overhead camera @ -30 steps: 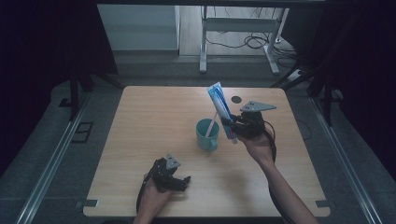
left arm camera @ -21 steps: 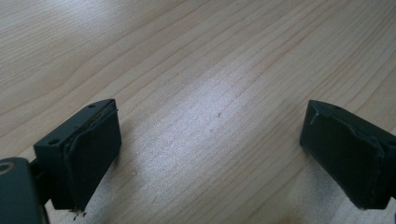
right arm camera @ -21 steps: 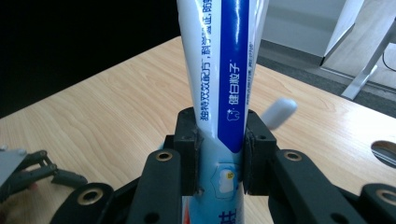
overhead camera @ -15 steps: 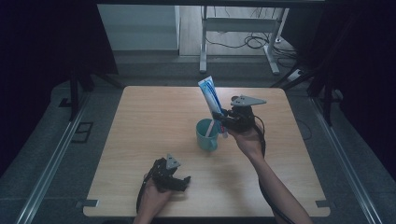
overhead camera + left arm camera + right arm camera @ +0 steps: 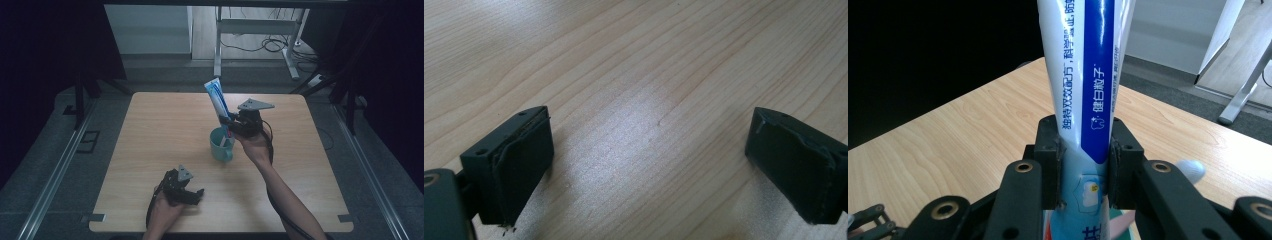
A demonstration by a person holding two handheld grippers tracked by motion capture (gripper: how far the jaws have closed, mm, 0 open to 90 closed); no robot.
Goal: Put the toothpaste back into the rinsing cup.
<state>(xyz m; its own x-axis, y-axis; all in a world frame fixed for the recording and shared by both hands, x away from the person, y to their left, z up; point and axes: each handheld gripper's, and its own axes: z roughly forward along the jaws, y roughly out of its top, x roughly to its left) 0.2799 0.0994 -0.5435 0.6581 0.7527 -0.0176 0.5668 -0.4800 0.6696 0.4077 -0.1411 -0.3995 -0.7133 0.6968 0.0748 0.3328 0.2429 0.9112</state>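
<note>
A blue-and-white toothpaste tube (image 5: 218,100) stands nearly upright, its lower end just above or inside a teal mug (image 5: 220,145) near the table's middle. My right gripper (image 5: 231,125) is shut on the tube's lower part; in the right gripper view the tube (image 5: 1088,90) rises between the two jaws, with my right gripper (image 5: 1083,165) clamped on it. My left gripper (image 5: 192,192) rests near the table's front edge, open. In the left gripper view my left gripper (image 5: 649,165) shows bare wood between its wide-apart jaws.
The wooden table (image 5: 150,130) is bare to the left and back. A small dark round object (image 5: 250,106) lies behind the right gripper. A pale rounded object (image 5: 1190,170) lies on the table in the right gripper view. Metal desk legs (image 5: 290,60) stand beyond the far edge.
The right gripper has carried the tube leftward and brought it over the mug. The left gripper has not moved.
</note>
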